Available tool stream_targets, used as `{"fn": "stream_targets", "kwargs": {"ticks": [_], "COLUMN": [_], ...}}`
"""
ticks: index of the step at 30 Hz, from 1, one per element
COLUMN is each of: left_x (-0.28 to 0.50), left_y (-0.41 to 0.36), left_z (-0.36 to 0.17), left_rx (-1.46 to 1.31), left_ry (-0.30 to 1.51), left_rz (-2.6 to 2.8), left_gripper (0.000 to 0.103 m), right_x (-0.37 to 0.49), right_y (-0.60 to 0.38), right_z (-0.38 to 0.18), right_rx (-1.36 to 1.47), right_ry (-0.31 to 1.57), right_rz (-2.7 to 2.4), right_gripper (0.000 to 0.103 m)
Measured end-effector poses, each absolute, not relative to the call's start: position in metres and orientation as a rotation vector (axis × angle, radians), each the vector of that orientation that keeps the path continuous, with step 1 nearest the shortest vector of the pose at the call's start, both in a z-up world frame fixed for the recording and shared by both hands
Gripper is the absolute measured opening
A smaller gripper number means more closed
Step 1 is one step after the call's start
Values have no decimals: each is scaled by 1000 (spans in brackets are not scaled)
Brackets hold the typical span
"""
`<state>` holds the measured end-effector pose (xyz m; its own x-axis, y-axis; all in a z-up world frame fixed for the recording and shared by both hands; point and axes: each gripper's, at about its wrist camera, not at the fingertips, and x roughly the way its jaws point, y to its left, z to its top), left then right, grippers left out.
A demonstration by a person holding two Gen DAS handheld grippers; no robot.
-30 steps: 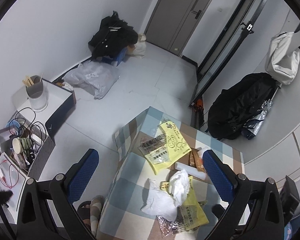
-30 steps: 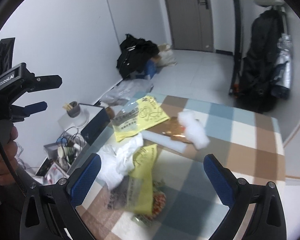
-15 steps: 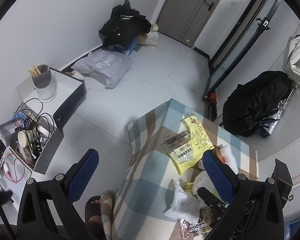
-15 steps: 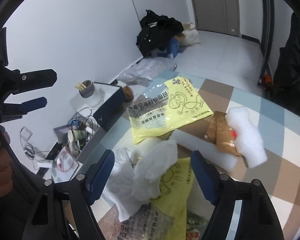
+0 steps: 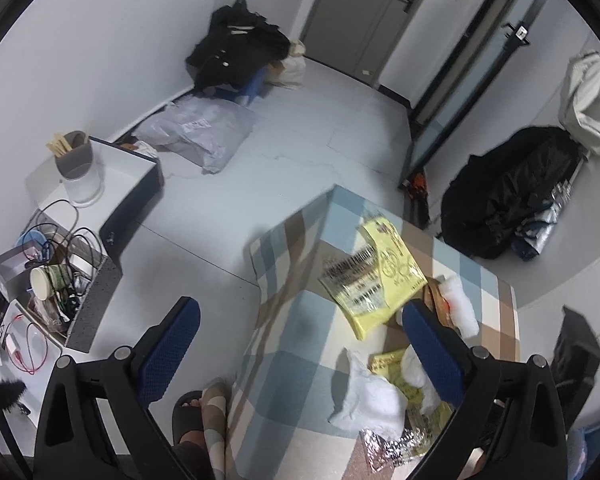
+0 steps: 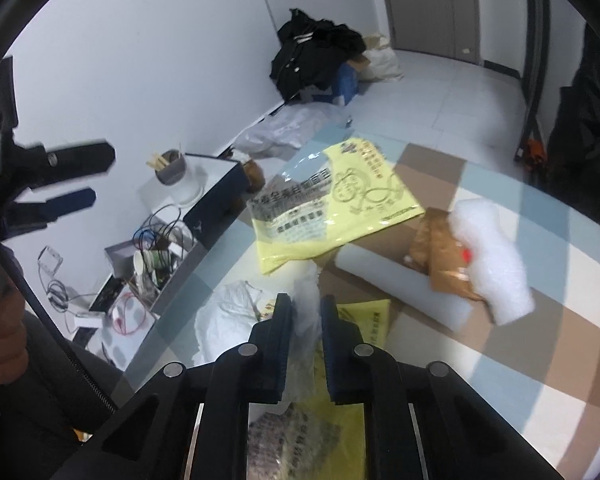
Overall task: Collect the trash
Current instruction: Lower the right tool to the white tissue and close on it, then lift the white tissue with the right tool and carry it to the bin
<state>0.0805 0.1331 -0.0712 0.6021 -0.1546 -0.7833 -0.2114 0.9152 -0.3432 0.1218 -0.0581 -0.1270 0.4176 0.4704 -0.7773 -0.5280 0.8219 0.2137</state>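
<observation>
The jaws of the right gripper point(image 6: 305, 312) are closing, nearly together, with a fold of the crumpled white plastic bag point(image 6: 236, 312) caught between the blue pads. The bag lies on the checked tablecloth point(image 6: 540, 360), on top of a small yellow packet point(image 6: 364, 320). Just beyond sit a large yellow packet point(image 6: 340, 204), a white roll point(image 6: 400, 280), torn brown paper point(image 6: 444, 256) and white foam point(image 6: 492, 264). The left gripper point(image 5: 300, 340) hangs above the table's near edge, jaws spread wide with nothing between them.
</observation>
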Motion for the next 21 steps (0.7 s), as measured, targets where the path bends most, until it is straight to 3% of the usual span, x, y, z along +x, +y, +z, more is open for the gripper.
{"fn": "stream_targets", "kwargs": {"ticks": [8, 11, 19, 21], "left_x": [74, 76, 73, 73], "left_y": [93, 80, 52, 48], "left_z": [-93, -103, -114, -119], "left_rx": [-369, -360, -256, -236], "left_ry": [1059, 1128, 1180, 1191], "left_rz": [-144, -200, -193, -181], "left_gripper": [100, 93, 92, 88], "right_x": [102, 93, 65, 58], "right_y": [-106, -125, -165, -171], "right_z": [-97, -88, -75, -72], "right_rx": [-25, -14, 32, 35], "right_ry": [877, 856, 811, 803], "right_rz": [511, 477, 416, 412], "right_gripper": [13, 13, 13, 13]}}
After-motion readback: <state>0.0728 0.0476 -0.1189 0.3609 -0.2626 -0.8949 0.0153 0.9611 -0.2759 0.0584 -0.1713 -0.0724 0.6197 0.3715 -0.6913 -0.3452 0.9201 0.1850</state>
